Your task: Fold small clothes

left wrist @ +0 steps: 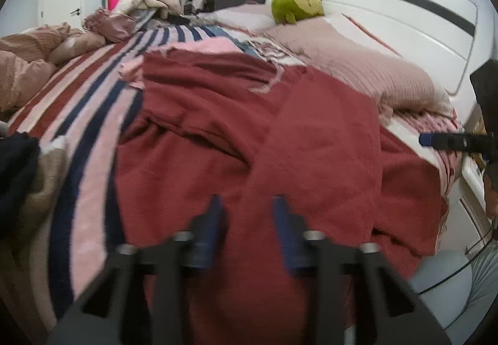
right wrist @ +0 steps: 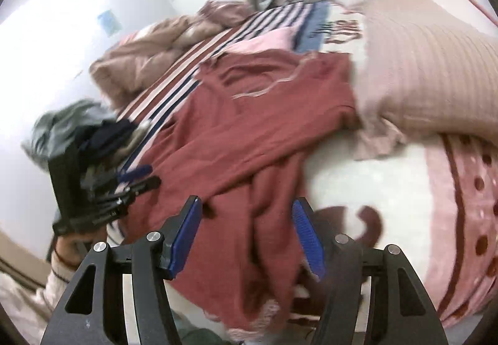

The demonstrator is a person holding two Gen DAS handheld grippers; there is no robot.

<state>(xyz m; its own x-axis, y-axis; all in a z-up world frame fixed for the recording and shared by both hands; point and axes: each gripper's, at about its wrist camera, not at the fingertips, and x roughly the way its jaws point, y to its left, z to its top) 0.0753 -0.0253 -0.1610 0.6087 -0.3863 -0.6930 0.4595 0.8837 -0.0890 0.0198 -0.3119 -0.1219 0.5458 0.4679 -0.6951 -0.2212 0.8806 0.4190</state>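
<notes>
- A soft, rumpled red garment [left wrist: 249, 127] lies spread across the striped blanket [left wrist: 93, 96], with a sleeve folded over its body.
- A ribbed pink pillow [left wrist: 358, 64] lies at 2 o'clock of it, with a round green plush toy [left wrist: 295, 2] beyond at 1 o'clock.
- The left gripper [left wrist: 247, 205] hovers over the near hem, jaws narrowly apart, nothing visibly pinched.
- The right gripper [right wrist: 246, 214] stands half open above the hanging sleeve, gripping nothing.
- Dark clothes [right wrist: 102, 133] are piled at 9 o'clock.
</notes>
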